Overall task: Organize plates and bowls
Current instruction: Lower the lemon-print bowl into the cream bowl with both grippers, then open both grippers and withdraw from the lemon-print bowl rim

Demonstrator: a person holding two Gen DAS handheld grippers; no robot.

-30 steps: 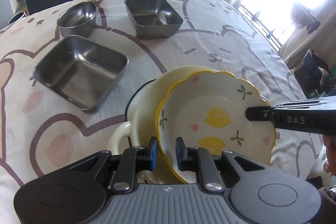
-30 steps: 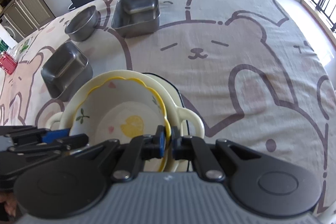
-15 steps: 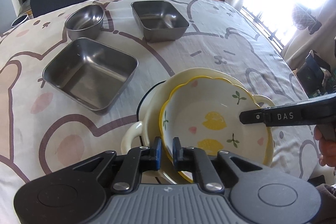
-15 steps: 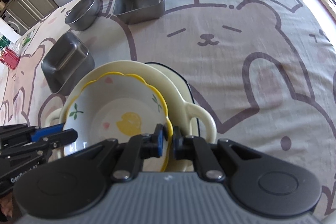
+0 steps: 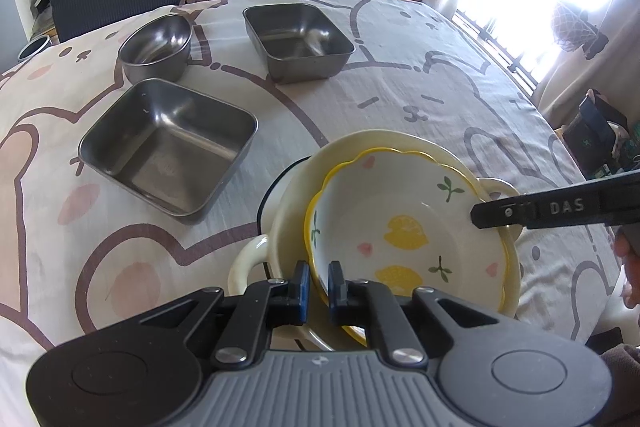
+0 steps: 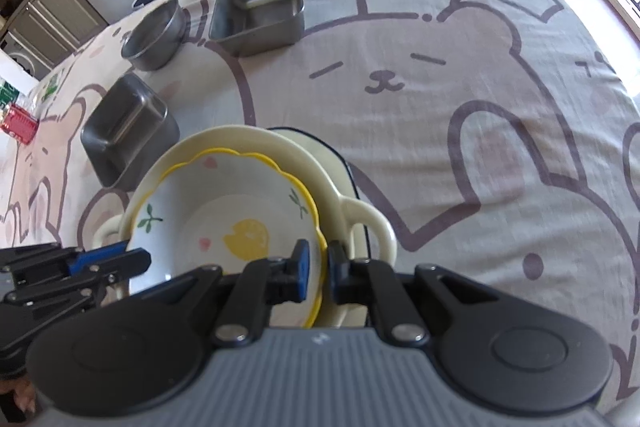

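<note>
Under lemon bowl [image 5: 404, 227], cream dish [image 5: 296, 195] partly hidden.

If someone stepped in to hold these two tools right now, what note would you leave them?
Left gripper: shut on the lemon bowl, pinching its near rim.
Right gripper: shut on the same bowl's opposite rim.
The lemon bowl sits nested in the cream plate, over the handled cream dish.
Done: the ceramics are stacked.
Left: the round steel bowl and two square steel trays stand apart on the tablecloth, unstacked.
</note>
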